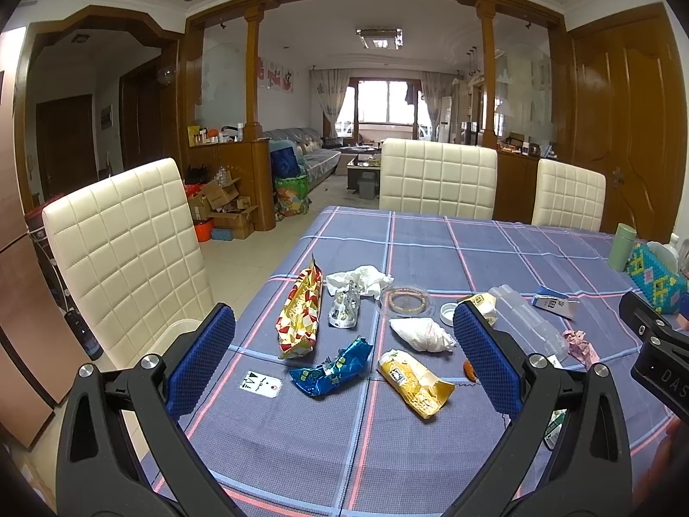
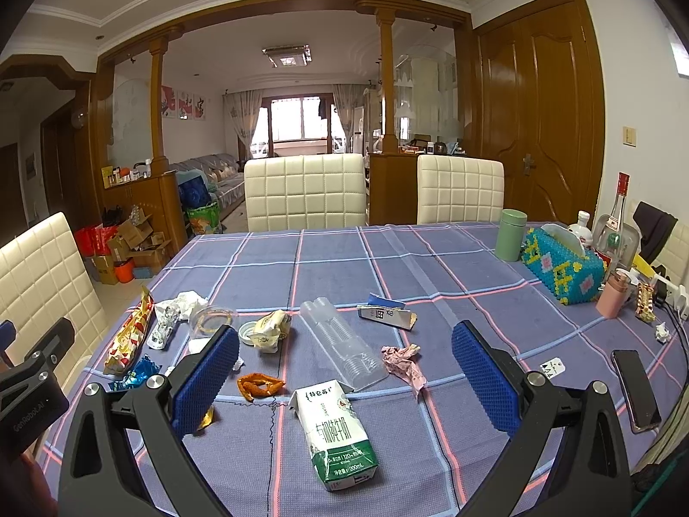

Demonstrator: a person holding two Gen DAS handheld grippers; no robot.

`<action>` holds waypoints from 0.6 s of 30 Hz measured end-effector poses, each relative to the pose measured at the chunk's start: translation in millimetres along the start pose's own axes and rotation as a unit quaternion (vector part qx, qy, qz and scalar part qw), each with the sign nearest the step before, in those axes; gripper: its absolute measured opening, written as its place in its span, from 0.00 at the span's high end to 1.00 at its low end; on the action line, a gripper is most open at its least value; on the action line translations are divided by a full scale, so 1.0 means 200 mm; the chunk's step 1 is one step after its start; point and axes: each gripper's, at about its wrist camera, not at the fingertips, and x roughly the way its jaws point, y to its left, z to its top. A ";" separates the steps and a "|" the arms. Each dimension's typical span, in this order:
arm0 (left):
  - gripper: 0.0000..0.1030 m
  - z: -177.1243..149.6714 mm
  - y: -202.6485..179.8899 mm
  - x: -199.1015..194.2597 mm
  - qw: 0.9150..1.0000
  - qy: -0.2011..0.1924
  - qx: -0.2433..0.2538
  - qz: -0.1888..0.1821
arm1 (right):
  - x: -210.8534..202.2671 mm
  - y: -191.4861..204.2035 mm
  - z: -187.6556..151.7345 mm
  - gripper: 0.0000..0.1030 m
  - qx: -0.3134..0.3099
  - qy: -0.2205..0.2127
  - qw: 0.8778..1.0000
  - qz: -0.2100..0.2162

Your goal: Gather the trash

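Note:
Trash lies scattered on a blue plaid tablecloth [image 1: 430, 241]. In the left wrist view I see a red-gold snack bag [image 1: 300, 314], a blue wrapper [image 1: 331, 368], a yellow wrapper [image 1: 413, 381], white tissues [image 1: 359, 280] and a white wad [image 1: 420, 334]. My left gripper [image 1: 342, 362] is open above them, empty. In the right wrist view a green-white milk carton [image 2: 338, 435] lies near, with orange peel [image 2: 258, 385], a crumpled pink paper [image 2: 402, 362], a clear cup stack [image 2: 344, 344] and a flat blue-white carton [image 2: 385, 312]. My right gripper [image 2: 344, 370] is open, empty.
Cream padded chairs [image 2: 305, 191] stand around the table. At the right are a green canister [image 2: 511, 235], a beaded tissue box [image 2: 562, 265], bottles [image 2: 613, 224], a pink cup [image 2: 613, 295] and a phone [image 2: 636, 390]. A white tag [image 1: 259, 384] lies near the left edge.

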 end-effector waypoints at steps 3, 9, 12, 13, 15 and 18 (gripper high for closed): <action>0.03 0.00 -0.01 0.00 1.000 0.002 0.001 0.000 | 0.00 0.00 0.00 0.06 0.001 0.000 1.000 0.000; 0.03 0.00 -0.01 0.00 1.000 0.002 0.001 -0.001 | 0.00 0.00 0.00 0.06 0.001 0.000 1.000 0.001; 0.03 0.00 -0.01 0.00 1.000 0.002 0.001 -0.001 | 0.00 0.00 0.00 0.06 0.001 0.000 1.000 0.001; 0.03 0.00 -0.01 -0.01 1.000 0.001 0.001 -0.001 | 0.00 0.00 0.00 0.06 0.001 0.000 1.000 0.001; 0.03 0.00 -0.01 0.00 1.000 0.001 0.001 0.000 | 0.00 -0.01 0.00 0.06 0.001 0.001 1.000 0.001; 0.03 0.00 -0.01 0.00 1.000 0.001 0.001 0.000 | 0.00 -0.01 0.00 0.06 0.001 0.001 1.000 0.001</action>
